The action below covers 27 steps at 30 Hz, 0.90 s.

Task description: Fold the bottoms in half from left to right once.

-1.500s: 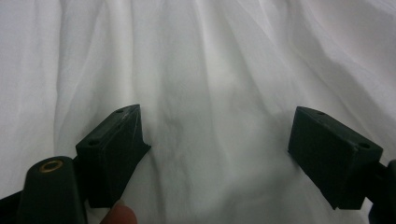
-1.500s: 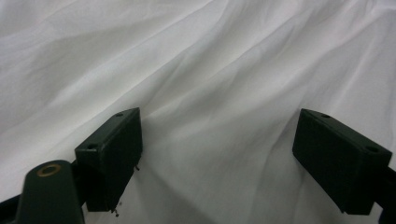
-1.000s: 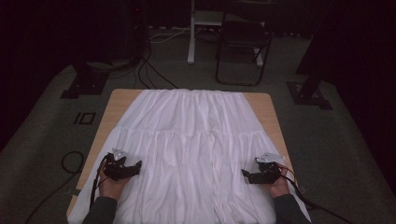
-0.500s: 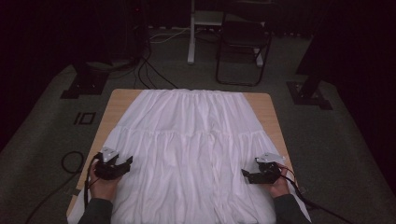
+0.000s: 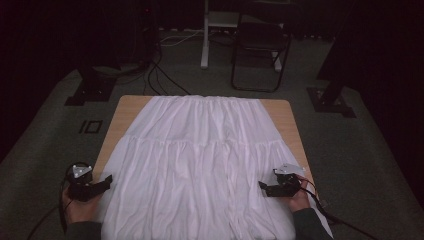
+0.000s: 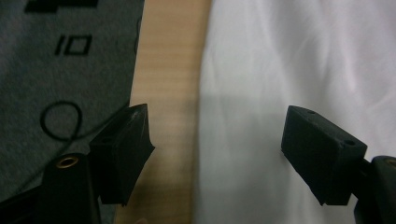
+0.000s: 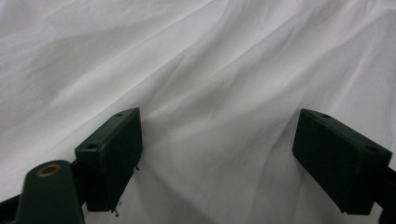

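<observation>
Beyond the table (image 5: 129,107), a folding chair (image 5: 260,47) and floor cables (image 5: 157,75)

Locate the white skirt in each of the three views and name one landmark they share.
High view: the white skirt covers most of the wooden table, waistband at the far edge.
Left gripper view: it fills the right half, its edge beside bare wood.
Right gripper view: creased cloth spans the picture behind the open tongs.
Shared landmark: the skirt's white folds.

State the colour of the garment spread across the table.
White, plain with no pattern; the garment shows best in the high view, covering most of the wooden table.
</observation>
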Motion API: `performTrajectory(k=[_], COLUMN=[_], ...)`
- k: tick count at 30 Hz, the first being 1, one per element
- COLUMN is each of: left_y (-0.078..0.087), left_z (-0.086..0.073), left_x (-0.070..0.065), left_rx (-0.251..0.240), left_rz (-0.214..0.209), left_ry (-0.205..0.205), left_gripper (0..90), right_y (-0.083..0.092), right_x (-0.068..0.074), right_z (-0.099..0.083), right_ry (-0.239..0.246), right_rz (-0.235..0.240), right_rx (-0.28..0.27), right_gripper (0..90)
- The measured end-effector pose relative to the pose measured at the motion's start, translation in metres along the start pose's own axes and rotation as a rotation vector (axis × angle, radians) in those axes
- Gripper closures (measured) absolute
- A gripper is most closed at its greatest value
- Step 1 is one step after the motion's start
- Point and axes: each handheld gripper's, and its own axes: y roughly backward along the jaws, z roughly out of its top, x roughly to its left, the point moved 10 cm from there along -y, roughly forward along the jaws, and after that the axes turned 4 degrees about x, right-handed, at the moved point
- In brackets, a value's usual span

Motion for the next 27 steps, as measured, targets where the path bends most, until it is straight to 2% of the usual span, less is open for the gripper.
performTrajectory(k=[5, 6, 7, 8, 9, 10, 11, 12, 13, 14, 15, 16, 17, 20, 21, 22, 23, 24, 25, 26, 27], left_y=[-0.004, -0.002, -0.002, -0.001, 0.0, 0.002, 0.002, 0.005, 0.005, 0.007, 0.007, 0.007, 0.007, 0.007, 0.009, 0.01, 0.01, 0.011, 0.011, 0.011, 0.011], left_z=[-0.008, -0.008, -0.008, -0.009, -0.01, -0.014, -0.014, -0.018, -0.018, -0.022, -0.022, -0.024, -0.025, -0.025, -0.024, -0.023, -0.023, -0.023, -0.023, -0.022, -0.022], left_x=[-0.009, -0.017, -0.017, -0.021, -0.026, -0.033, -0.033, -0.04, -0.04, -0.046, -0.046, -0.049, -0.054, -0.057, -0.06, -0.062, -0.062, -0.067, -0.067, -0.062, -0.062], left_rx=[0.033, 0.027, 0.027, 0.025, 0.024, 0.028, 0.028, 0.031, 0.031, 0.034, 0.034, 0.038, 0.05, 0.062, 0.061, 0.058, 0.058, 0.06, 0.06, 0.06, 0.06], left_rz=[-0.021, -0.073, -0.073, -0.099, -0.119, -0.134, -0.134, -0.138, -0.138, -0.132, -0.132, -0.12, -0.086, -0.081, -0.096, -0.108, -0.108, -0.153, -0.153, -0.099, -0.099], left_ry=[-0.029, -0.024, -0.024, -0.018, -0.025, -0.049, -0.049, -0.07, -0.07, -0.1, -0.1, -0.121, -0.161, -0.157, -0.167, -0.169, -0.169, -0.175, -0.175, -0.196, -0.196], left_gripper=[24.3, 24.3, 24.3, 24.3, 24.3, 24.3, 24.3, 24.3, 24.2, 24.2, 24.2, 24.2, 24.3, 26.1, 30.1, 45.0, 55.2, 69.4, 77.2, 81.9, 83.8], right_y=[0.0, 0.0, 0.0, 0.0, 0.0, 0.0, 0.0, 0.0, 0.0, 0.0, 0.0, 0.0, 0.0, 0.0, 0.0, 0.0, 0.0, 0.0, 0.0, 0.0, 0.0], right_x=[0.0, 0.0, 0.0, 0.0, 0.0, 0.0, 0.0, 0.0, 0.0, 0.0, 0.0, 0.0, 0.0, 0.0, 0.0, 0.0, 0.0, 0.0, 0.0, 0.0, 0.0], right_z=[0.0, 0.0, 0.0, 0.0, 0.0, 0.0, 0.0, 0.0, 0.0, 0.0, 0.0, 0.0, 0.0, 0.0, 0.0, 0.0, 0.0, 0.0, 0.0, 0.0, 0.0], right_ry=[0.0, 0.0, 0.0, 0.0, 0.0, 0.0, 0.0, 0.0, 0.0, 0.0, 0.0, 0.0, 0.0, 0.0, 0.0, 0.0, 0.0, 0.0, 0.0, 0.0, 0.0], right_rz=[0.0, 0.0, 0.0, 0.0, 0.0, 0.0, 0.0, 0.0, 0.0, 0.0, 0.0, 0.0, 0.0, 0.0, 0.0, 0.0, 0.0, -0.001, -0.001, -0.002, -0.002], right_rx=[0.0, 0.0, 0.0, 0.0, 0.0, 0.0, 0.0, 0.0, 0.0, 0.0, 0.0, 0.0, 0.0, 0.0, 0.0, 0.0, 0.0, 0.0, 0.0, -0.001, -0.001], right_gripper=[15.2, 15.2, 15.2, 15.2, 15.2, 15.2, 15.2, 15.2, 15.2, 15.2, 15.2, 15.2, 15.2, 15.2, 15.2, 15.2, 15.2, 15.2, 15.2, 15.3, 15.3])
